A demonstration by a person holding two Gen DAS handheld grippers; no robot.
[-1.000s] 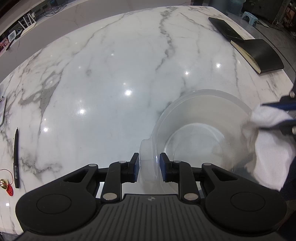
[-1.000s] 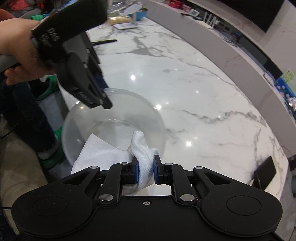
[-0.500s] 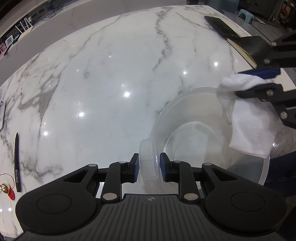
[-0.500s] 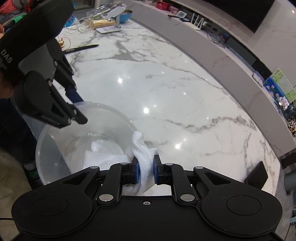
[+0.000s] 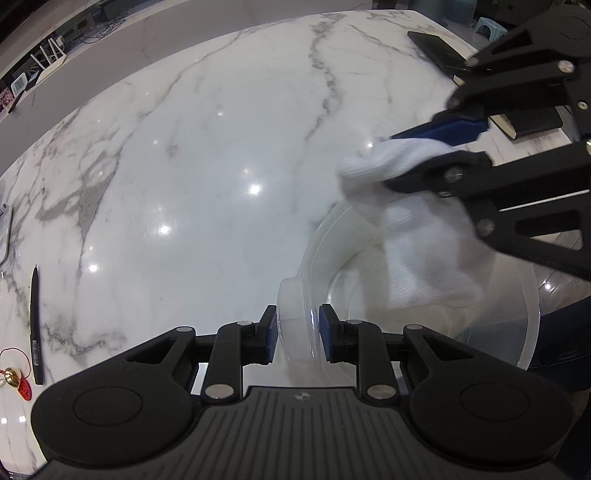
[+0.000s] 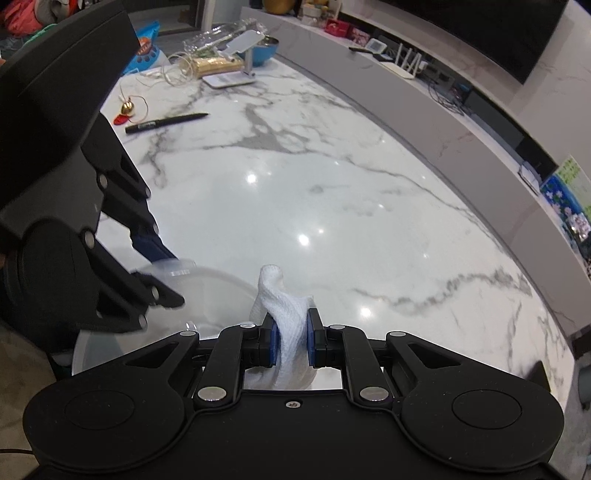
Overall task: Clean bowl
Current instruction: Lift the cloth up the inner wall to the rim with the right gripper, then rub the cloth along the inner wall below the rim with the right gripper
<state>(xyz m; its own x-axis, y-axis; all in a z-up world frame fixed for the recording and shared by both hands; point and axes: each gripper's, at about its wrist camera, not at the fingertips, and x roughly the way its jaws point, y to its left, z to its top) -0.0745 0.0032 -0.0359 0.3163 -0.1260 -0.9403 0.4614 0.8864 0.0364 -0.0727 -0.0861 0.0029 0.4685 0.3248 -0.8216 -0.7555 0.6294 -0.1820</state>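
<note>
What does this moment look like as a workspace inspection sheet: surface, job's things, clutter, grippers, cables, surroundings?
Surface: white marble table, glossy, with lamp glare.
Job's things: clear bowl at the table's near edge; white cloth hangs over its far rim into it.
Clutter: pen, gold and red charm, black books, phone stand, blue bowl, wrapped packets.
Grippers: left gripper shut on the bowl's rim tab; right gripper shut on the cloth.
Cables: a tangle by the router on the ledge; a thin cord near the packets.
Surroundings: grey ledge, dark screen above it, blue stool.
</note>
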